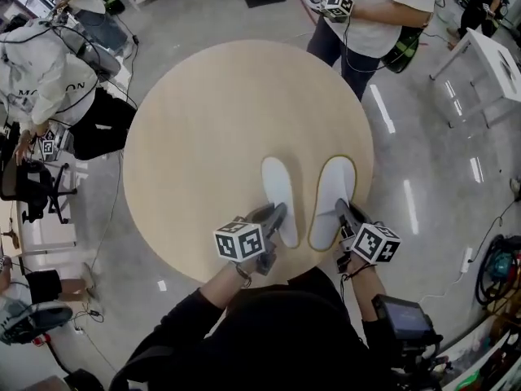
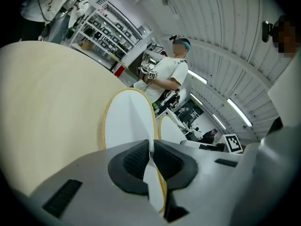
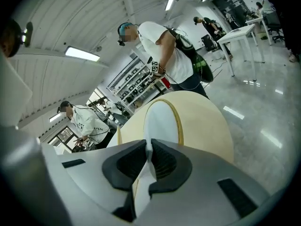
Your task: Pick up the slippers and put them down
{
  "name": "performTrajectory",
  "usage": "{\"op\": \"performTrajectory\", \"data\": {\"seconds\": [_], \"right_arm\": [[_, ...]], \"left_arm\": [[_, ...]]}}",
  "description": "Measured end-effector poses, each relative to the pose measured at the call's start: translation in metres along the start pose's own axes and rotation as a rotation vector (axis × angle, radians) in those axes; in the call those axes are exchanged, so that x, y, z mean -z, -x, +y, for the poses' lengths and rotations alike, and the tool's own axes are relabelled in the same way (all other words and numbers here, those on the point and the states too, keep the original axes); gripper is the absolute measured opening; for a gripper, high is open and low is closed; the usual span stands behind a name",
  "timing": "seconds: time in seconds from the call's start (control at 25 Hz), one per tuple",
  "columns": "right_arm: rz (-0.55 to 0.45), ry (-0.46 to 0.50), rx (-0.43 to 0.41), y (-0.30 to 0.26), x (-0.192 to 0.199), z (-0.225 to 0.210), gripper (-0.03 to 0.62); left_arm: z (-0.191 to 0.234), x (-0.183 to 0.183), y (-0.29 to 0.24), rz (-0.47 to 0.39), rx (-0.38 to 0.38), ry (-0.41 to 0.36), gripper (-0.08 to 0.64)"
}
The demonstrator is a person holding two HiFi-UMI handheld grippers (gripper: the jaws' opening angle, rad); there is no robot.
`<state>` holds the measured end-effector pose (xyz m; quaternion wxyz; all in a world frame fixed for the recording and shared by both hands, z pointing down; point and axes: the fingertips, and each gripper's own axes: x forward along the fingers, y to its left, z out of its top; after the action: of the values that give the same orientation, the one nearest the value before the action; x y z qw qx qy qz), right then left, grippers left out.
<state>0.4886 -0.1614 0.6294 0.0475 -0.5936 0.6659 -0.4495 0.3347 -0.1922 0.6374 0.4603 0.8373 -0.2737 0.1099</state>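
Note:
Two white slippers with thin yellow edging lie side by side near the front edge of the round table (image 1: 203, 120). My left gripper (image 1: 279, 214) is shut on the heel of the left slipper (image 1: 278, 187), whose sole (image 2: 127, 124) stretches away from the jaws. At the right, my right gripper (image 1: 342, 210) is shut on the heel of the right slipper (image 1: 334, 194). Between the dark pads a thin fold of white material (image 3: 149, 157) is pinched, and the same shows for the left gripper (image 2: 151, 166). The right slipper (image 3: 162, 121) extends forward over the tabletop.
A person in a white shirt (image 1: 383, 15) stands at the table's far side holding grippers. Another person in white (image 1: 49, 80) sits at the left by a chair (image 1: 32, 186). A white table (image 1: 488, 63) stands at the far right. Cables lie on the floor.

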Motion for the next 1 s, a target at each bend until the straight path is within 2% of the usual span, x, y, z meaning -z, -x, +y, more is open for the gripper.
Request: {"op": "performTrajectory", "data": {"seconds": [0.24, 0.44, 0.76, 1.0], "right_arm": [[0.096, 0.021, 0.006, -0.023, -0.003, -0.042, 0.034], [0.172, 0.031, 0.022, -0.052, -0.001, -0.077, 0.034], [0.211, 0.051, 0.046, -0.072, -0.005, -0.091, 0.034], [0.247, 0.101, 0.069, -0.094, -0.007, -0.109, 0.034]], "left_arm": [[0.004, 0.008, -0.054, 0.064, -0.045, -0.028, 0.032], [0.016, 0.016, -0.1, 0.119, -0.081, -0.007, 0.032], [0.022, 0.027, -0.131, 0.192, -0.101, -0.037, 0.032], [0.037, 0.03, -0.155, 0.223, -0.109, -0.041, 0.032]]}}
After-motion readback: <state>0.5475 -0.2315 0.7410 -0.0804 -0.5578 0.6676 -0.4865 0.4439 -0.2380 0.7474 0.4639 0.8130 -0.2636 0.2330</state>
